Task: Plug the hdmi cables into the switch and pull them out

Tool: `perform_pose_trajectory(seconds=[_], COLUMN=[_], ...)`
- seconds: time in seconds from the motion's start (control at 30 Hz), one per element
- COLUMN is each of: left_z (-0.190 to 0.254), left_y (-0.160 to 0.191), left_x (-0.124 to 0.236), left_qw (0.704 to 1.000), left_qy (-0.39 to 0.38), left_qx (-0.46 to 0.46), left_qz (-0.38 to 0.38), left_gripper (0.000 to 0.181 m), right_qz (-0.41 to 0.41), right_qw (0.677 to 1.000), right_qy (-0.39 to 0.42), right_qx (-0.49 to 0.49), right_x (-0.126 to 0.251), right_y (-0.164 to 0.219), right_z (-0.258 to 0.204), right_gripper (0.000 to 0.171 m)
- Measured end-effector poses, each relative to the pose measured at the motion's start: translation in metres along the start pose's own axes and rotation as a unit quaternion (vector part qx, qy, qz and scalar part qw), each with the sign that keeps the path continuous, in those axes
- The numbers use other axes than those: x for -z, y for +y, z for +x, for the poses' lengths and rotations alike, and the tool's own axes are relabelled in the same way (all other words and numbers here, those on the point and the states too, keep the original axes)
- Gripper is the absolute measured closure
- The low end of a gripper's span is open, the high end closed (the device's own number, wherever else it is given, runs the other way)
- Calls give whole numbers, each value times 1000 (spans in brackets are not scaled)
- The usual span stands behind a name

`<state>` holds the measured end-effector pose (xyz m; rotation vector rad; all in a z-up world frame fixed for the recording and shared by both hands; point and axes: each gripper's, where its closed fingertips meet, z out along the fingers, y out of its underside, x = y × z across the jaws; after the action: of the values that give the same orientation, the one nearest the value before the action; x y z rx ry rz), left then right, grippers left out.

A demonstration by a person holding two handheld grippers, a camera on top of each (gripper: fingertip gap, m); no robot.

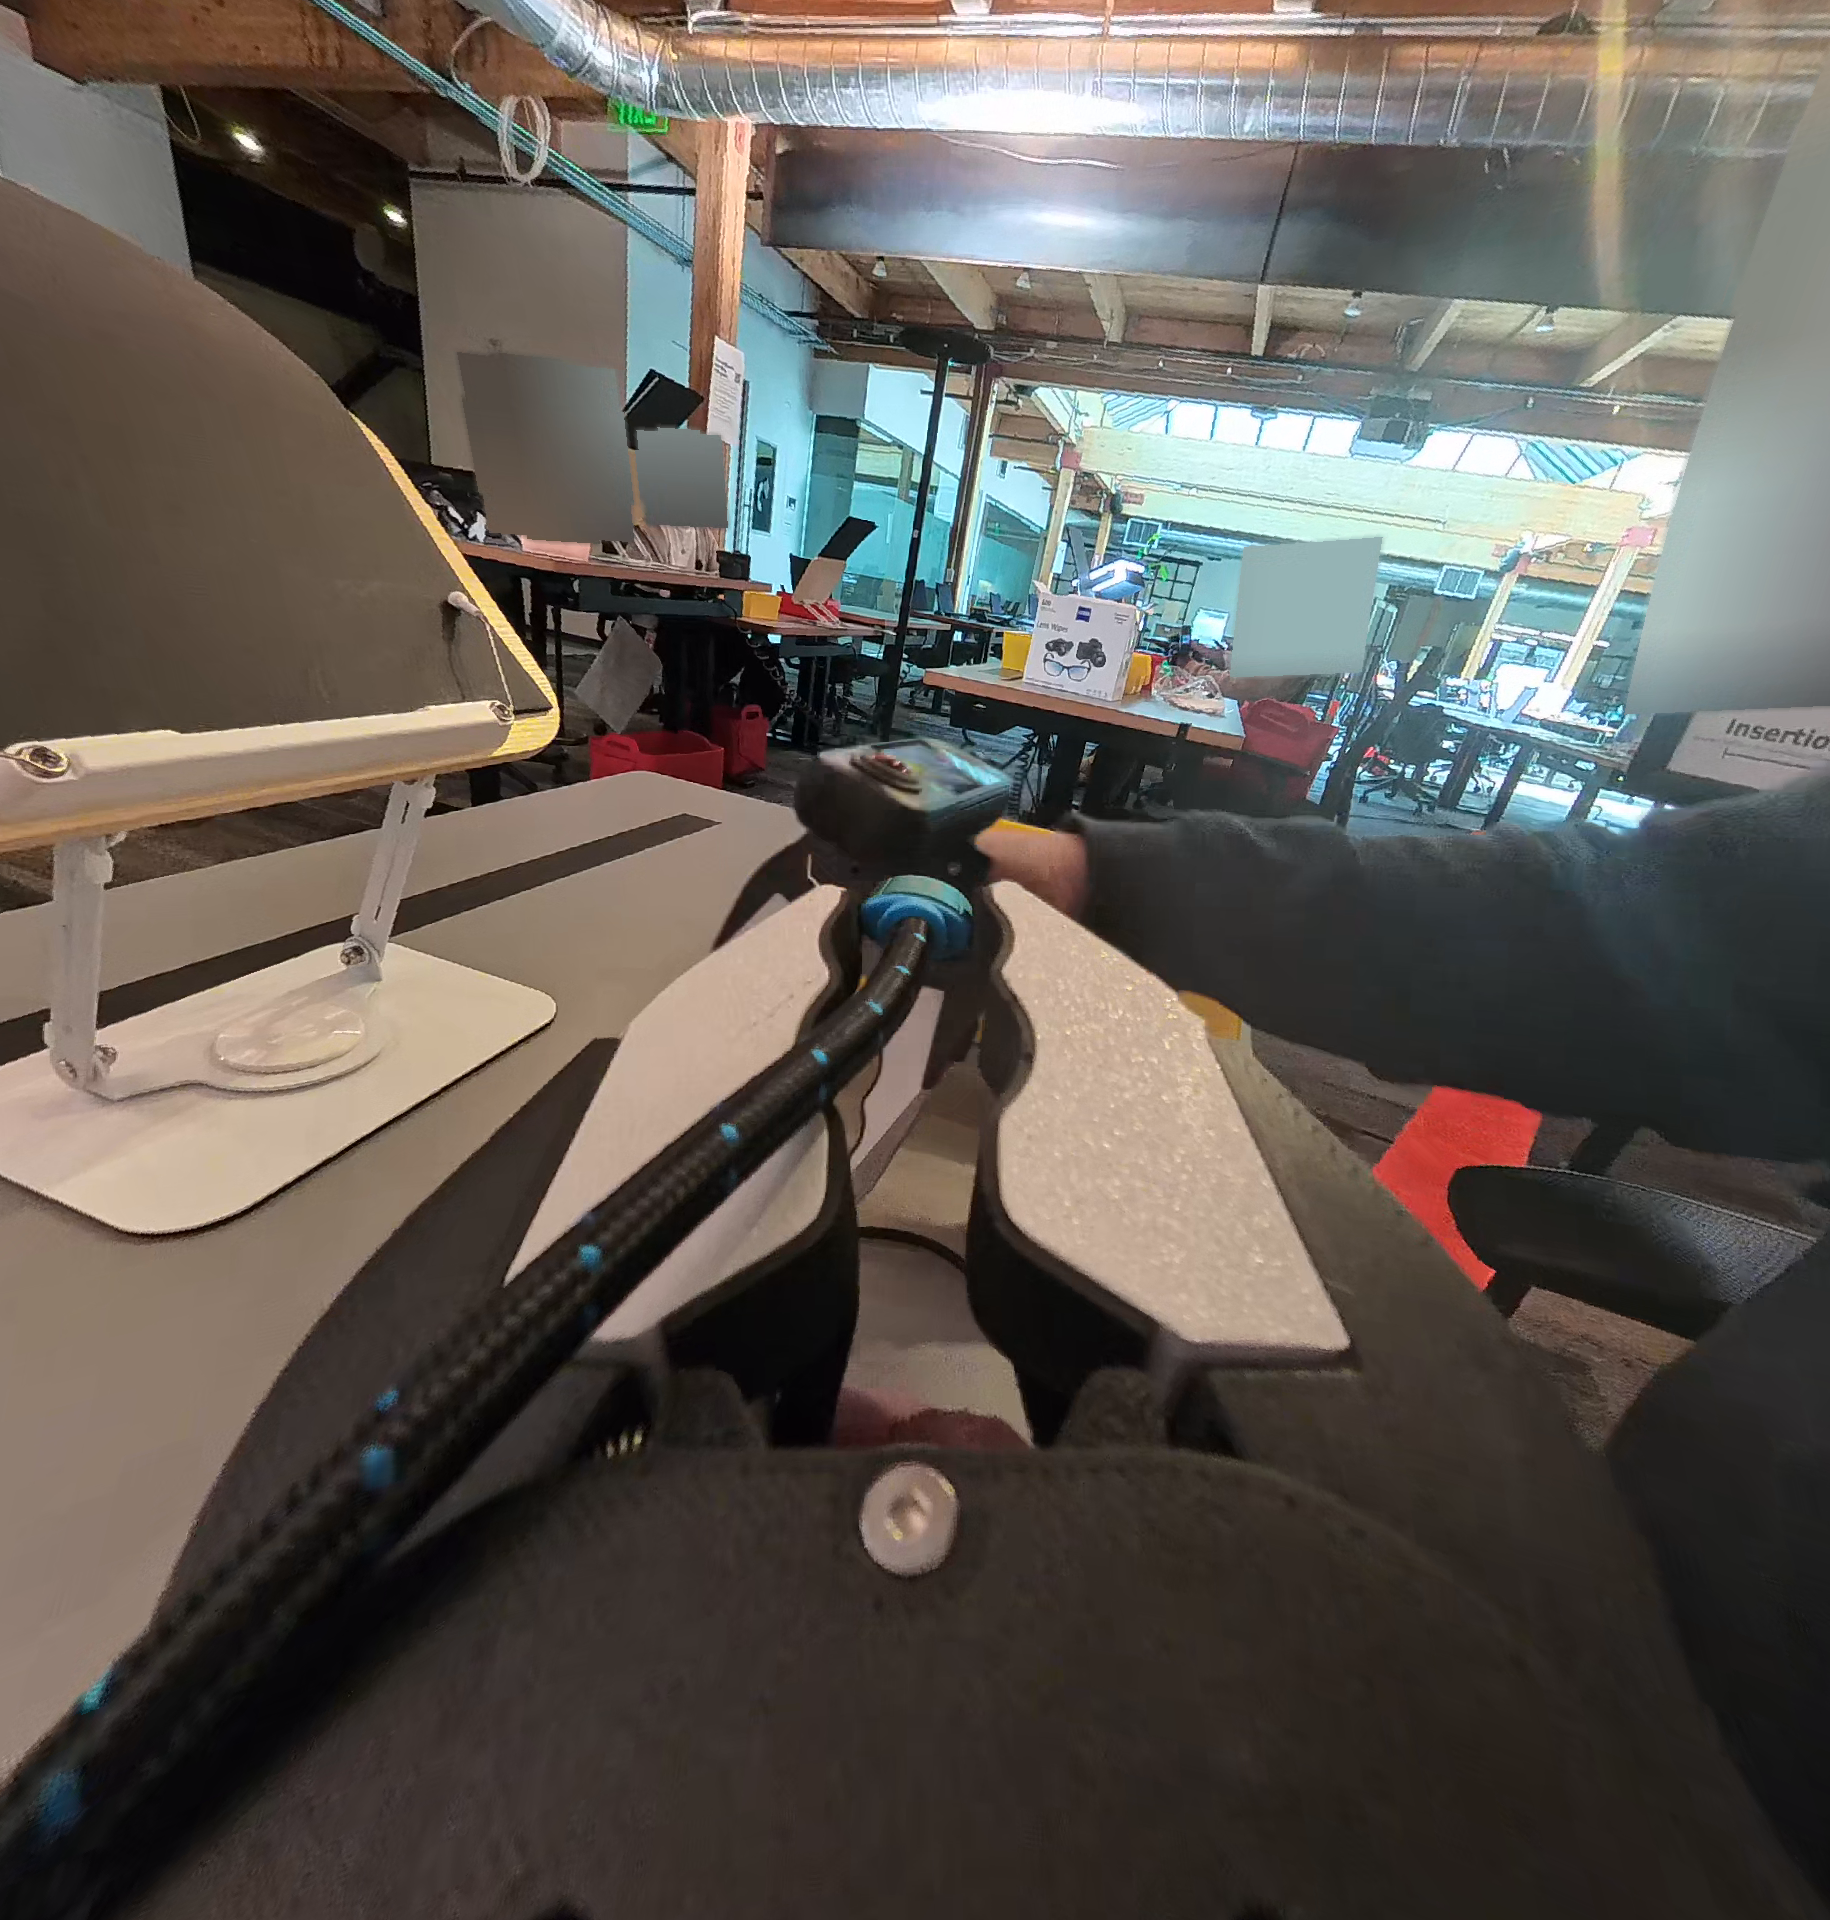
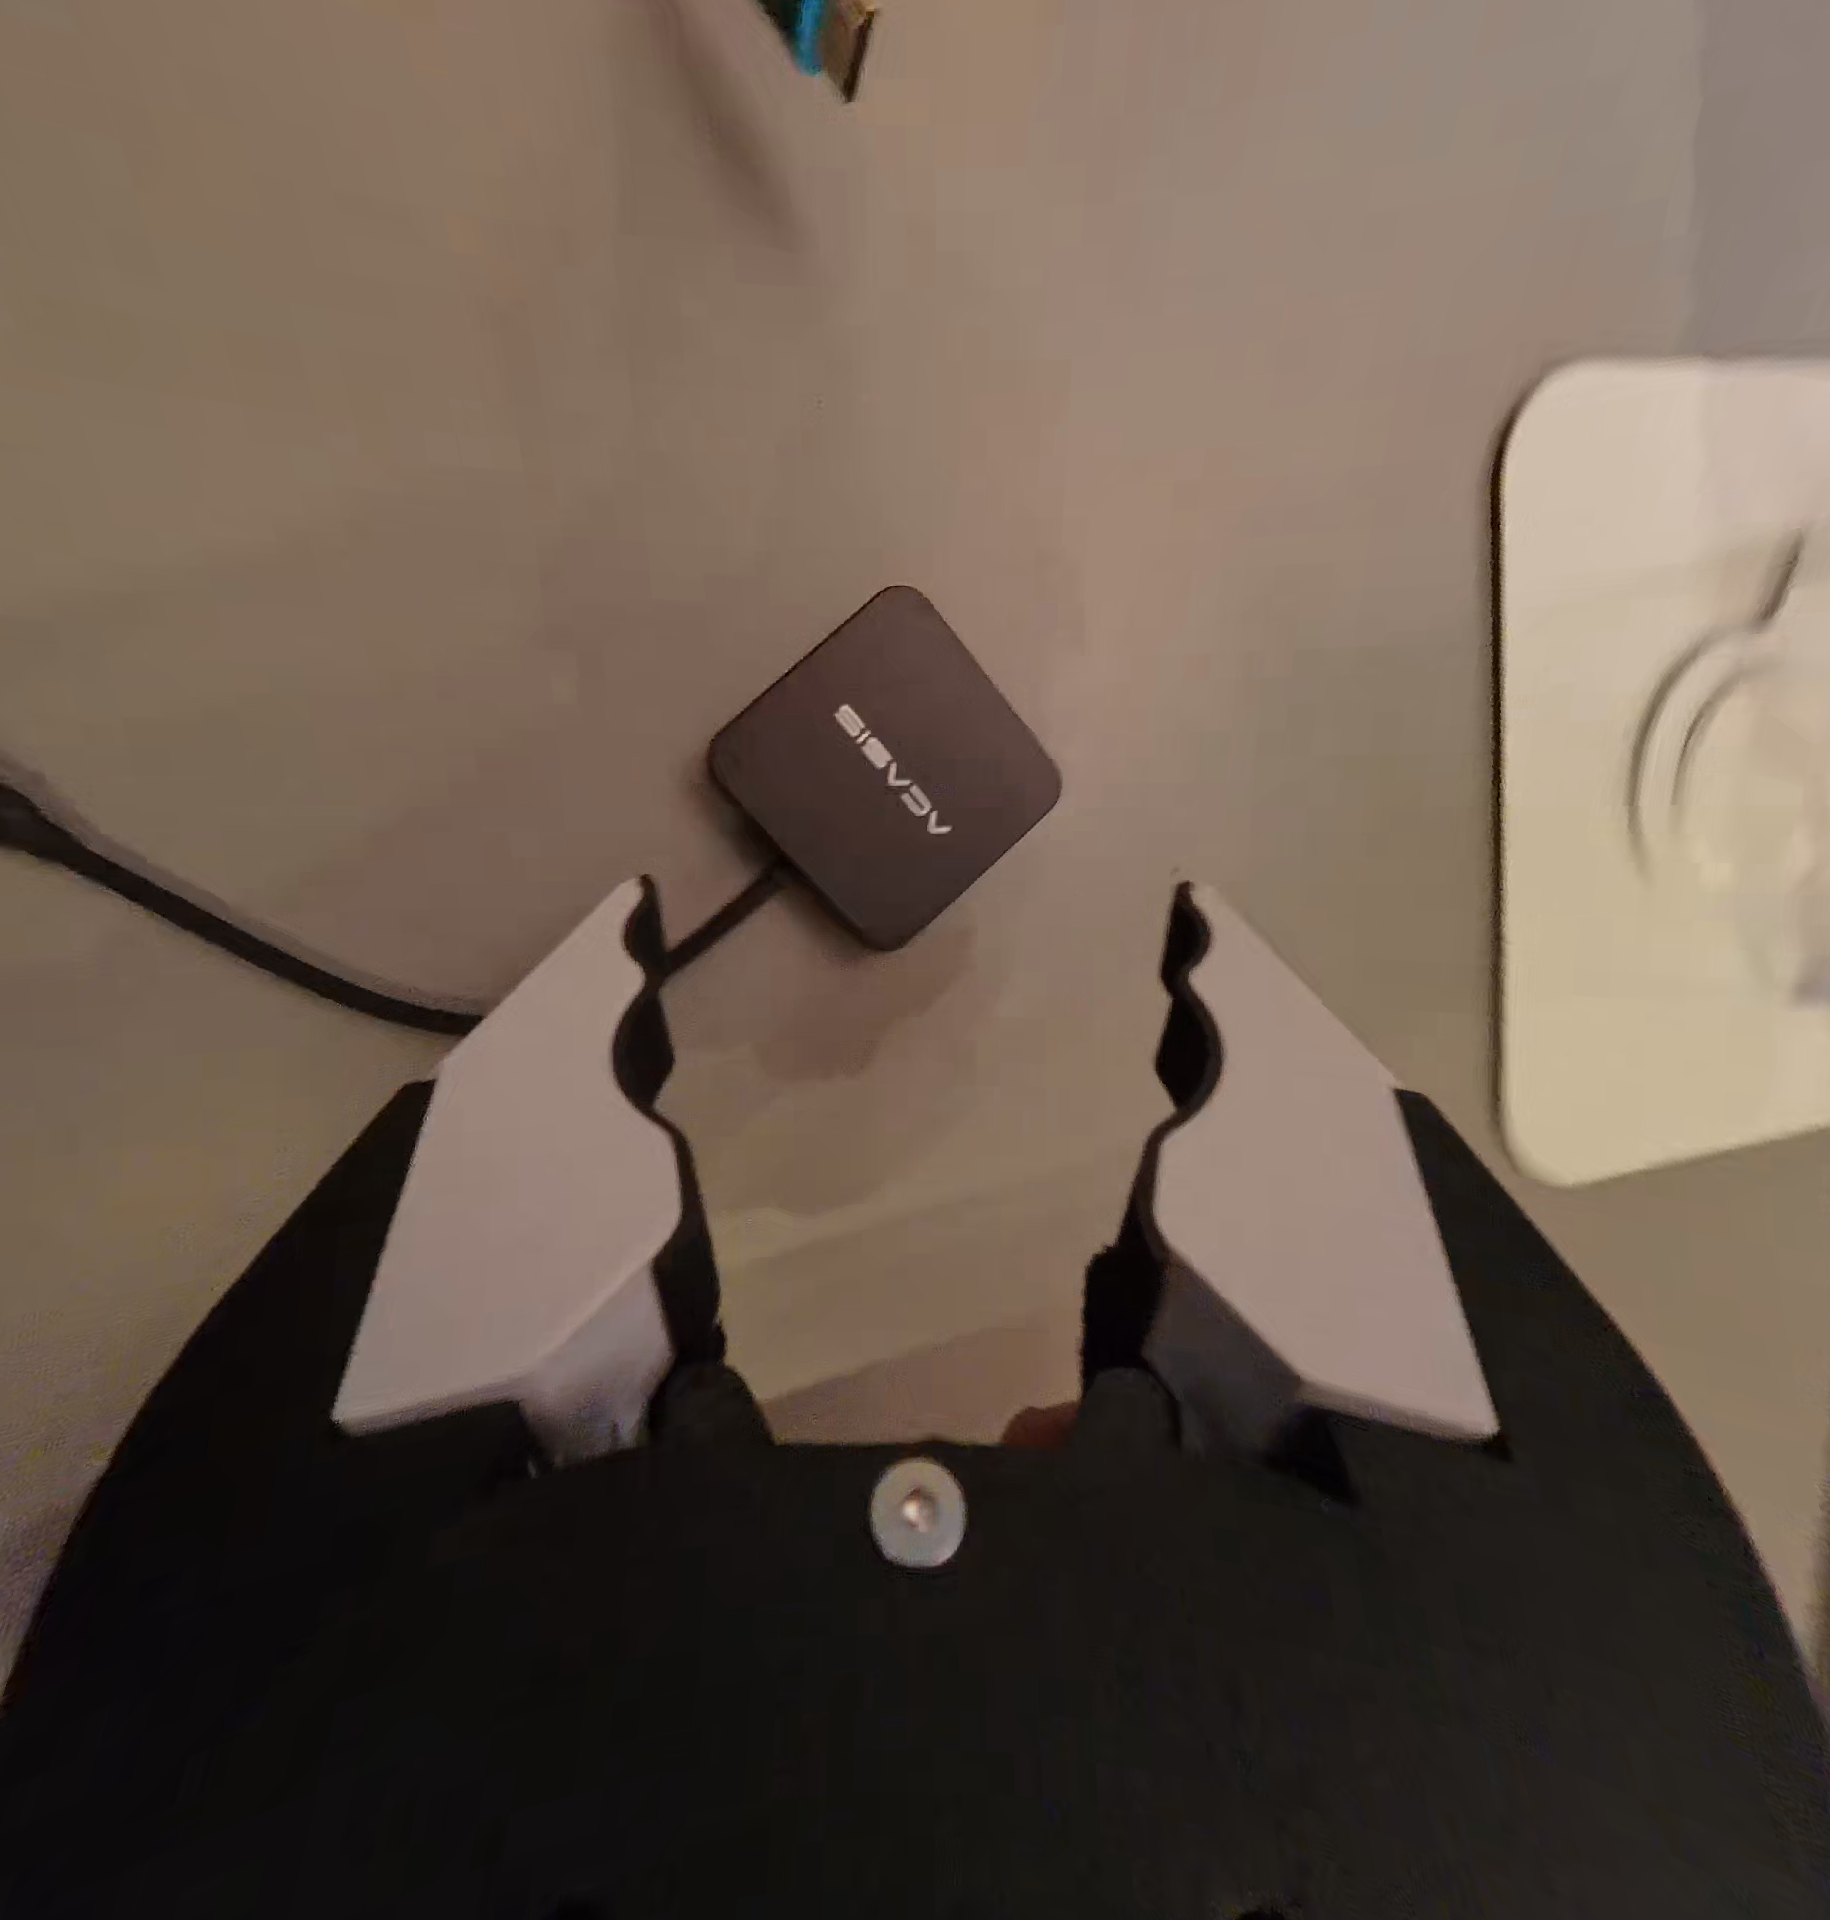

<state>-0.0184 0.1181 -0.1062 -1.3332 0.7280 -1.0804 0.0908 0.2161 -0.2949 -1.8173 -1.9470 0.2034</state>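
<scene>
One black braided HDMI cable point(image 1: 578, 1262) with blue flecks runs from lower left to centre, its blue-collared plug point(image 1: 916, 914) pinched by the closed left gripper point(image 1: 921, 935). The right gripper point(image 2: 916, 904) gapes empty above one small square black switch point(image 2: 885, 767) at mid-frame on the grey table point(image 2: 371, 416).

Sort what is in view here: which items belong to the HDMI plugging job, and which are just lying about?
Belongs to the job:
- braided HDMI cable, held in the left gripper
- black switch on the grey table
- right gripper, open above the switch

Just lying about:
- white stand with its tilted board
- red bins
- office chair
</scene>
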Motion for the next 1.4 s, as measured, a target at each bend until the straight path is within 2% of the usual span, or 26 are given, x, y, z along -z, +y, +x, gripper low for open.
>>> perform_pose_trajectory(seconds=[0.03, 0.07, 0.17, 0.27, 0.37, 0.5, 0.67, 0.7, 0.8, 1.03, 1.2, 1.4], left_z=[0, -1, -4, -6, -9, -12, -17, -18, -20, -21, -22, -26], left_y=[1, 2, 6, 9, 12, 15, 17, 18, 19, 23, 25, 24], left_x=[0, 0, 0, 1, 0, 2, 3, 3, 4, 2, 3, 3], left_qw=[1000, 1000, 1000, 1000, 1000, 1000, 1000, 1000, 1000, 1000, 999, 999], left_qy=[1, -1, -2, -3, -4, -5, -7, -7, -10, -12, -18, -26], left_qx=[0, -1, -2, -1, 0, 4, 8, 9, 11, 8, -2, -8], left_qz=[-1, -3, -8, -12, -16, -18, -19, -19, -20, -26, -31, -30], left_gripper=[162, 162, 162, 162, 162, 162, 162, 162, 162, 162, 162, 162], right_qz=[-11, -20, -48, -31, -41, -50, -85, -75, -55, -47, 34, 140], right_qw=[999, 995, 982, 967, 952, 944, 934, 935, 939, 970, 981, 970], right_qy=[-15, -33, -82, -132, -187, -203, -207, -211, -214, -192, -179, -196], right_qx=[46, 89, 165, 214, 239, 255, 280, 275, 263, 145, 62, -7], right_x=[-6, -11, -25, -31, -35, -30, -42, -42, -40, -40, -23, 21], right_y=[0, 1, 6, -4, -5, -10, 4, 1, -2, -8, -22, -47], right_z=[1, -1, -1, -5, -10, 0, -3, -7, -14, -17, -17, -23], right_gripper=[64, 61, 73, 84, 89, 105, 92, 91, 107, 108, 108, 108])
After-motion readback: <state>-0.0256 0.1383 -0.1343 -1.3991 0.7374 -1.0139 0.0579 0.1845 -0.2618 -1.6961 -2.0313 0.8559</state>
